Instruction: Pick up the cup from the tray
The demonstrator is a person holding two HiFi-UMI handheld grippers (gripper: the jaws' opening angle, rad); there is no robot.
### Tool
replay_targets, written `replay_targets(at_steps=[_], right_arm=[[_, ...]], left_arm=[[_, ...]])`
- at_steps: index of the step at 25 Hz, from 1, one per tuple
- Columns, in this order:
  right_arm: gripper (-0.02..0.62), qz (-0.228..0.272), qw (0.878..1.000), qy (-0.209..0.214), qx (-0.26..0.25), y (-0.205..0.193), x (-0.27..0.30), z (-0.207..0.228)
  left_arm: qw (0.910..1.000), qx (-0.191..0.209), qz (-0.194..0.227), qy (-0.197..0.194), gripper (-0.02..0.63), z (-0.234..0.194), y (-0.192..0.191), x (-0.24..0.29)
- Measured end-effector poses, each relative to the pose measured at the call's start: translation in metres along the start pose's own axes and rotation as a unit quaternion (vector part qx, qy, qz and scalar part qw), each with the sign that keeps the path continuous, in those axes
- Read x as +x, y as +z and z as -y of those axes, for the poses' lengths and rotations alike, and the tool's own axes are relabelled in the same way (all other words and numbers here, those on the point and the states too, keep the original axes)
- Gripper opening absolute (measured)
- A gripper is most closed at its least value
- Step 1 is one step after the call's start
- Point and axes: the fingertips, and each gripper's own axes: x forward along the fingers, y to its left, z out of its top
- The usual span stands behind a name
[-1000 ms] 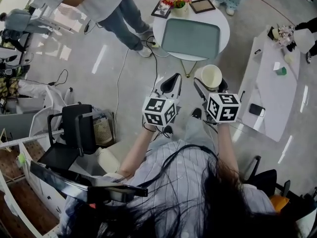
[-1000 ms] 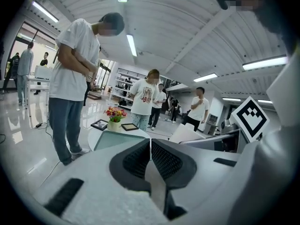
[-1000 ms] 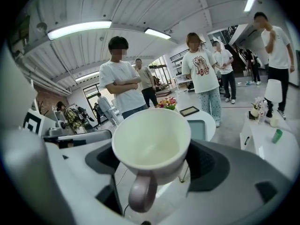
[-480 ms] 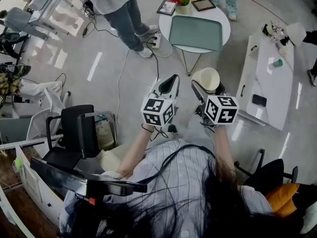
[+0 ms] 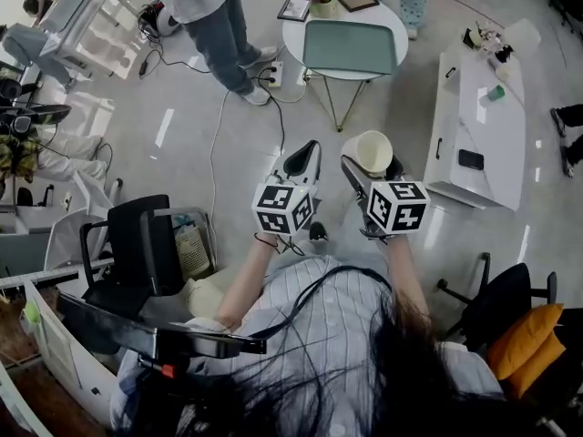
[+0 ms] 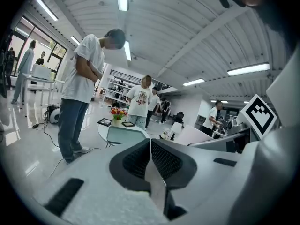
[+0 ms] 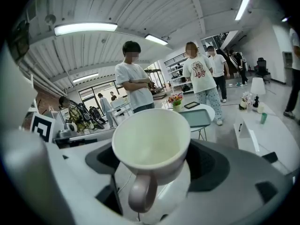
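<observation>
Cream cup (image 7: 151,142) clamped between the jaws of the right gripper (image 7: 154,165), mid-frame, held in the air.

It is a rounded, glossy mug with its mouth tipped toward the camera. Its loop handle hangs at the lower centre and looks greyer, perhaps only from shadow. In the head view the grey-green tray (image 5: 351,46) lies well apart on the round table (image 5: 291,36) at upper centre. The left gripper (image 6: 150,159), just left of the right one, has its jaws pressed together.

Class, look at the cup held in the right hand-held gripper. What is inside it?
Nothing shows inside the cup: its cream inner wall and bottom are bare. The right hand-held gripper clamps its sides, so the jaws cover part of the outer wall.
</observation>
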Motion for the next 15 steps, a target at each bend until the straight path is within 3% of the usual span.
replay_targets(at_steps=[15], right_arm=[[0.402,-0.007,1.000,-0.003,0.005,-0.038,-0.042,-0.019]], left_arm=[[0.9997,0.009,0.010,-0.021,0.015,0.026,-0.006,-0.025]])
